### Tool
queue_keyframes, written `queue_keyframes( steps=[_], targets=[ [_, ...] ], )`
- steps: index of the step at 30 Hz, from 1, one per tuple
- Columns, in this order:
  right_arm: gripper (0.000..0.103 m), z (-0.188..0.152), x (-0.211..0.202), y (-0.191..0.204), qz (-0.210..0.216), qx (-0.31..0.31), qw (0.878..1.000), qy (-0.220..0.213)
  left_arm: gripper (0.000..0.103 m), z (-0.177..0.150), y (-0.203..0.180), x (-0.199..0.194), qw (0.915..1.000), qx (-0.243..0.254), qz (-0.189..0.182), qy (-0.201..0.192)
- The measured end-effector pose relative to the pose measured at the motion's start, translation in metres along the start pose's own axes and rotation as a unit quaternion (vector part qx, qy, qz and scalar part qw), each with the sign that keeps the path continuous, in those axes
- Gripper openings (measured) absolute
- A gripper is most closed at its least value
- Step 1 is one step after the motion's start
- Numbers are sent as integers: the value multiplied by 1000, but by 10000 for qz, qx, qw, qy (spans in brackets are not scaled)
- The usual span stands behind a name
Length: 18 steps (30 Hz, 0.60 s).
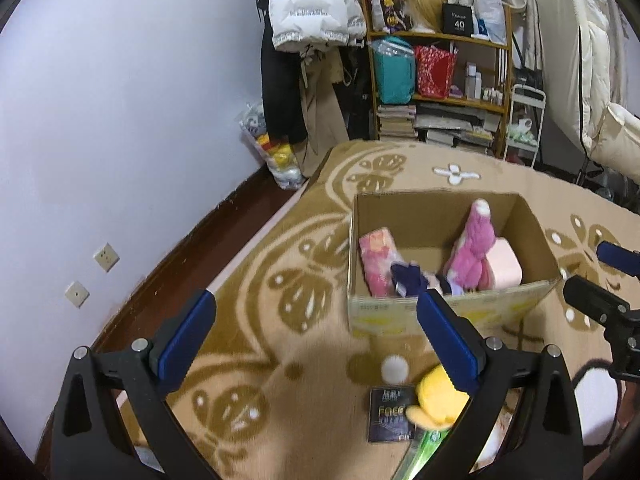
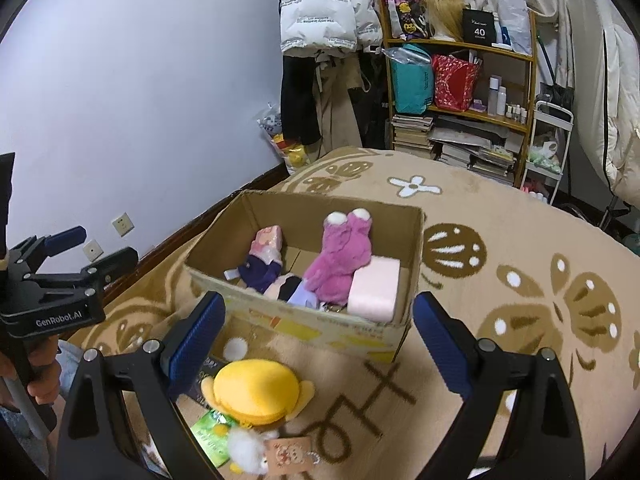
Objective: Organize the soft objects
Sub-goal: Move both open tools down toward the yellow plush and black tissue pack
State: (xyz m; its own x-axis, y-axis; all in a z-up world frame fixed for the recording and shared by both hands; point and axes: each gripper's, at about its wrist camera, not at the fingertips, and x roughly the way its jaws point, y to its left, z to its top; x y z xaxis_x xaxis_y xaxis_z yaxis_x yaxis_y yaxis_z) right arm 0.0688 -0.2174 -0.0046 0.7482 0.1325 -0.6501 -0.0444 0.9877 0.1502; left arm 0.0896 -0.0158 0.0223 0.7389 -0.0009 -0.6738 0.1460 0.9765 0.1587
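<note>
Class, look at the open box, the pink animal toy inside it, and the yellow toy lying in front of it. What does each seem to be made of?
Box: corrugated cardboard, matte brown, with raw cut edges.
Pink animal toy: plush, probably synthetic; long, shaggy fur.
Yellow toy: smoother short-pile plush, apparently stuffed; rounded and matte.

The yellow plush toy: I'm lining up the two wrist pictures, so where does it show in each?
Left wrist view: the yellow plush toy sits low and right of centre, beside the left claw's right finger.
Right wrist view: it lies low and left of centre, between the right claw's fingers.
Shared landmark: the cardboard box just beyond it, holding the pink plush.
</note>
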Motion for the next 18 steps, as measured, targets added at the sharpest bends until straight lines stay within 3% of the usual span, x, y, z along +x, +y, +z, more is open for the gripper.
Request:
queue_keyframes(
  steps=[18],
  targets=[
    [99,-42,25,28,159,-51,9982,575,100,-35,8,26,9967,-213,-72,775]
  ],
)
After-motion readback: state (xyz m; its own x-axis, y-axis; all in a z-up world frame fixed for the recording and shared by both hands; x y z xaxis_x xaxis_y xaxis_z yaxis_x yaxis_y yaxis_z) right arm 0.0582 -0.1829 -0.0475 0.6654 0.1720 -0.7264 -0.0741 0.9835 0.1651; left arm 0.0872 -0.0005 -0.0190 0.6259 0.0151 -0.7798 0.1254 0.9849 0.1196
